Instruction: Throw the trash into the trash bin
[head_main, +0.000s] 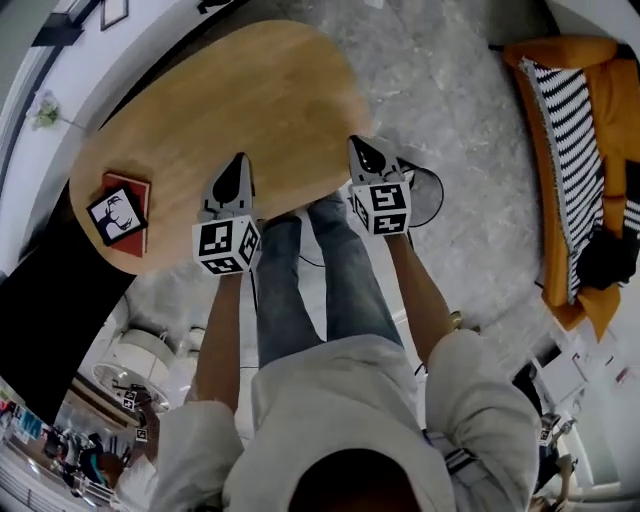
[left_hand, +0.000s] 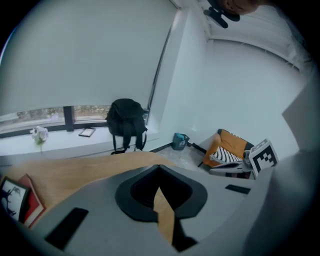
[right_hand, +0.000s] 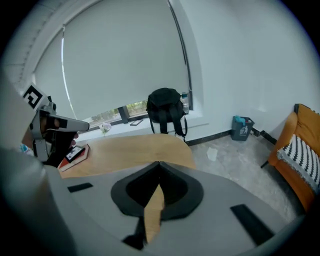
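A crumpled white paper (right_hand: 212, 154) lies on the grey floor beyond the table's right end. A small blue-grey trash bin (right_hand: 242, 127) stands against the far wall; it also shows in the left gripper view as the bin (left_hand: 180, 141). My left gripper (head_main: 240, 160) and right gripper (head_main: 358, 145) hover side by side over the near edge of the wooden table (head_main: 230, 90). The left gripper (left_hand: 159, 167) is shut with nothing in it. The right gripper (right_hand: 159, 164) is shut and empty too. Both point towards the window wall, away from the paper.
A red book (head_main: 122, 212) with a black-and-white picture lies at the table's left end. A black backpack (right_hand: 166, 112) leans under the window. An orange sofa (head_main: 575, 160) with a striped cushion stands at the right. A dark round object (head_main: 425, 195) sits beside the table.
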